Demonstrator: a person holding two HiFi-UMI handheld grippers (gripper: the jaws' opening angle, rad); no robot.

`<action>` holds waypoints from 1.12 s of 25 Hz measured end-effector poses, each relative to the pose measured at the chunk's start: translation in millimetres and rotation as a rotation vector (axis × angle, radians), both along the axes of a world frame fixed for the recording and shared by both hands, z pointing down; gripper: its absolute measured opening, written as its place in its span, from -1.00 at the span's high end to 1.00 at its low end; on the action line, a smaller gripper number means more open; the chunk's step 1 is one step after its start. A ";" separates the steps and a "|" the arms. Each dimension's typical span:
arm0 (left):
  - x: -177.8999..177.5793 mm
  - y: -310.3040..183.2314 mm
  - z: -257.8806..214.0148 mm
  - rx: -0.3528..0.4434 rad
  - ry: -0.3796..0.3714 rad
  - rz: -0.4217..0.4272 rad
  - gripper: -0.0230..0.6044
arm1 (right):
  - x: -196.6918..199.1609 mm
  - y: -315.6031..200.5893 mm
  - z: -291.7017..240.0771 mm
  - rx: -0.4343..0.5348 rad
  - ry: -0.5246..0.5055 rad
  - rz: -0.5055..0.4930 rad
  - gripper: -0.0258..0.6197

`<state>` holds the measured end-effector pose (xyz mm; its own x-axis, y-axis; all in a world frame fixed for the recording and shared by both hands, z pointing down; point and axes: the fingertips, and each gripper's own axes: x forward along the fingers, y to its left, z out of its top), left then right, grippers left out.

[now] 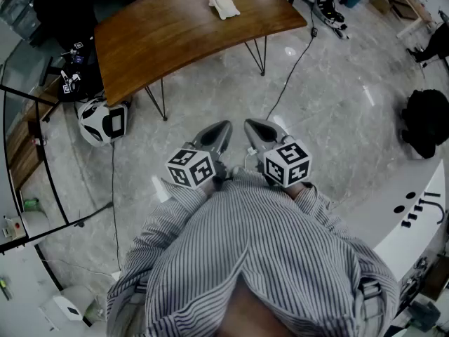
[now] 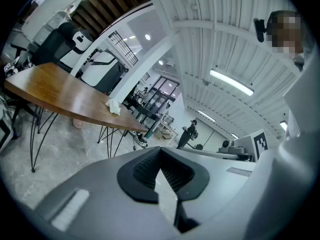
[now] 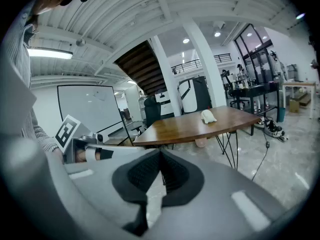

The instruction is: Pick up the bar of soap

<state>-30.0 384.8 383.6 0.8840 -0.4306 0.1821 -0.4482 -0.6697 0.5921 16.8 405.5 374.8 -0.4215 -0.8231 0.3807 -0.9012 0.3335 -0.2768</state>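
The bar of soap (image 1: 224, 5), a pale rounded lump, lies on the wooden table (image 1: 175, 41) toward the right end of the tabletop, set back from its near edge. Its long axis appears to run obliquely to that edge, but it is too small to tell for certain. It lies straight ahead of both tools and well apart from them, with open floor between. The left gripper (image 1: 219, 133) and the right gripper (image 1: 254, 130) are held side by side close to the person's body, each with jaws together and nothing between them. Neither is clearly nearer. The reach probably requires stepping forward and opening the jaws.
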 end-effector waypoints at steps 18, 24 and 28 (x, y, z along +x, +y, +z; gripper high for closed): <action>13.5 -9.2 5.5 -0.033 -0.021 -0.025 0.92 | 15.6 -8.1 -3.3 0.017 -0.056 -0.021 0.92; 28.4 -21.1 13.4 -0.041 -0.012 -0.025 0.92 | 29.9 -24.7 -0.1 0.030 -0.038 -0.027 0.92; 33.6 -36.6 28.2 -0.077 -0.017 -0.024 0.92 | 36.9 -40.5 14.2 -0.003 -0.038 -0.026 0.92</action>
